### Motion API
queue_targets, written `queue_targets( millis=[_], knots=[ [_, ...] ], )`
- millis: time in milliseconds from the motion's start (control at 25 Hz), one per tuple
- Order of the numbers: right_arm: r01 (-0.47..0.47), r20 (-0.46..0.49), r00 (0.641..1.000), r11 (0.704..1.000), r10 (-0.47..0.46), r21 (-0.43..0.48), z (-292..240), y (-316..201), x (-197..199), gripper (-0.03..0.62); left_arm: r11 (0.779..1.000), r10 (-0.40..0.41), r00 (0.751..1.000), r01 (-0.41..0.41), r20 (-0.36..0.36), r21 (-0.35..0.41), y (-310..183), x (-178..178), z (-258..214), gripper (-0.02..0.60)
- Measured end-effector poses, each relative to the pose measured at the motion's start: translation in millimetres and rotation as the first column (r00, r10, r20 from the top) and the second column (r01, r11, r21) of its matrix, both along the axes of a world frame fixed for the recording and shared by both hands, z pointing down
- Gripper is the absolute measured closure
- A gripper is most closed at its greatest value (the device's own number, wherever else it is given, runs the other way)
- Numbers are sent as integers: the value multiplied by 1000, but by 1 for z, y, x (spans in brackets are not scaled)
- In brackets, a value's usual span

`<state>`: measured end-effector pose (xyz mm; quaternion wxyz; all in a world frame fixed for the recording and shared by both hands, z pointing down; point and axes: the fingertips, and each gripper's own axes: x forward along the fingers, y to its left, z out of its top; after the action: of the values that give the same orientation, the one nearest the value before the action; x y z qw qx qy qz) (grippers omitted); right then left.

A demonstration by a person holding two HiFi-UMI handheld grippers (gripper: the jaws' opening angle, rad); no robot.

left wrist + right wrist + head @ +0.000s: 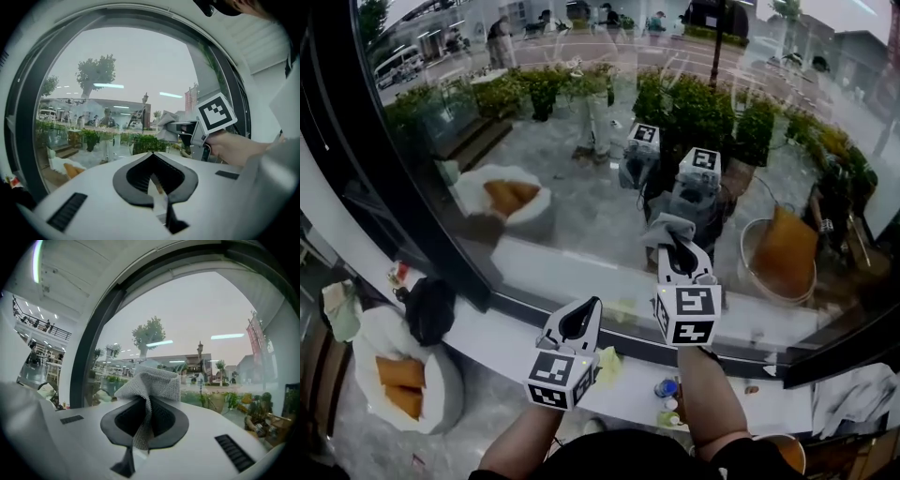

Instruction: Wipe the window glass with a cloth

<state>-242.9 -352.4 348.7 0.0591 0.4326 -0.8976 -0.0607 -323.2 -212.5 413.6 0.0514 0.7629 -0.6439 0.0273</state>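
The window glass (581,141) fills most of what I see. It is a big curved pane in a dark frame (403,178), and it mirrors my own tools over the shrubs and pavement outside. Below it a white sill (511,333) runs across, slanting down to my right.

My right gripper (671,236) is raised in front of the pane, with its marker cube toward me. Its jaws are closed tight on the cloth (667,228), which sits at the very tip, right up at the glass, where it meets its reflection. I cannot make out any gap between the cloth and the pane.

In the right gripper view the cloth (150,380) is a pale grey, open-weave mesh. It is pinched into a narrow strip between the pads of the right gripper (146,420) and fans out above them into a crumpled, folded bunch. From the left gripper view it shows as a small grey wad (165,123) ahead of the right gripper (180,126).

My left gripper (591,305) is lower, over the sill and short of the glass. In its own view the jaws of the left gripper (154,180) are drawn together with nothing between them.
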Motion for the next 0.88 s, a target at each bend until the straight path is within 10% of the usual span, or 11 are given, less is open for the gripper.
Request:
queue_targets(
  millis=[880],
  knots=[
    [13,0,1000,1000,-13,-16,16,-3,-45,556,999,-43,999,43,-1,-12,16,-43,6,574]
  ],
)
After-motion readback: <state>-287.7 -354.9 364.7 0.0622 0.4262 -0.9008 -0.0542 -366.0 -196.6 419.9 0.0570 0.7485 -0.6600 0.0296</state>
